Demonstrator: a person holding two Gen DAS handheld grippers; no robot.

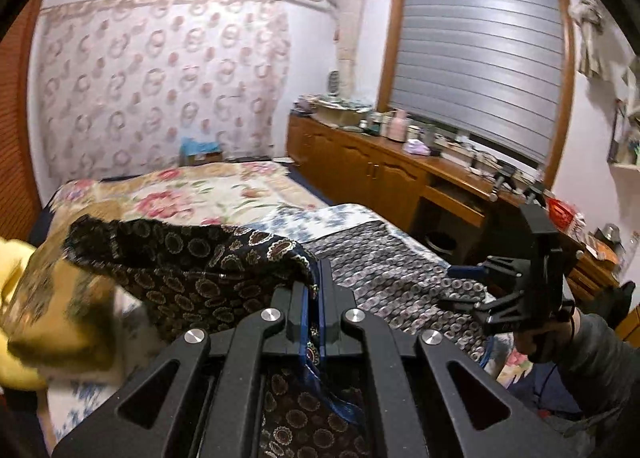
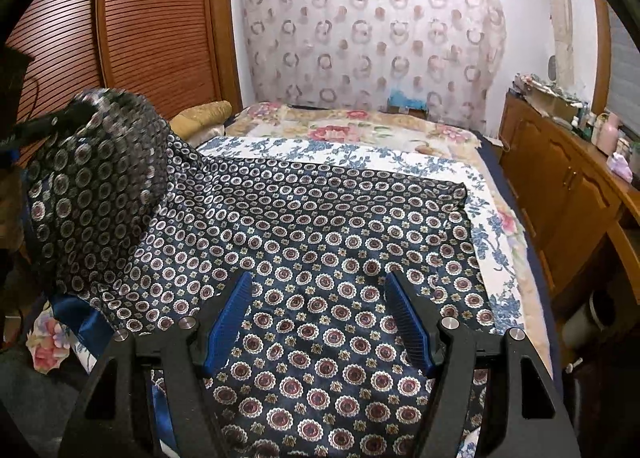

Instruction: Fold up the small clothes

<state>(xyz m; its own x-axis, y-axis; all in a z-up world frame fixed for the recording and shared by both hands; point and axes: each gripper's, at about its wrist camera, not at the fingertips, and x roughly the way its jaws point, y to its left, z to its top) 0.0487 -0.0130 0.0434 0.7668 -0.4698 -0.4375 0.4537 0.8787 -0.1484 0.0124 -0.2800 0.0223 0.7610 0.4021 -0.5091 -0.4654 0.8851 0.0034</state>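
One corner of the patterned cloth is pinched by left gripper, lifted left; right gripper fingers spread just above the near edge.

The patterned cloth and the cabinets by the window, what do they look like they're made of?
Patterned cloth: thin woven fabric, possibly silky; it drapes limply from the shut left gripper and shows a faint sheen. Cabinets: wood or wood veneer, glossy orange-brown with raised panel doors. The right gripper hovers open.
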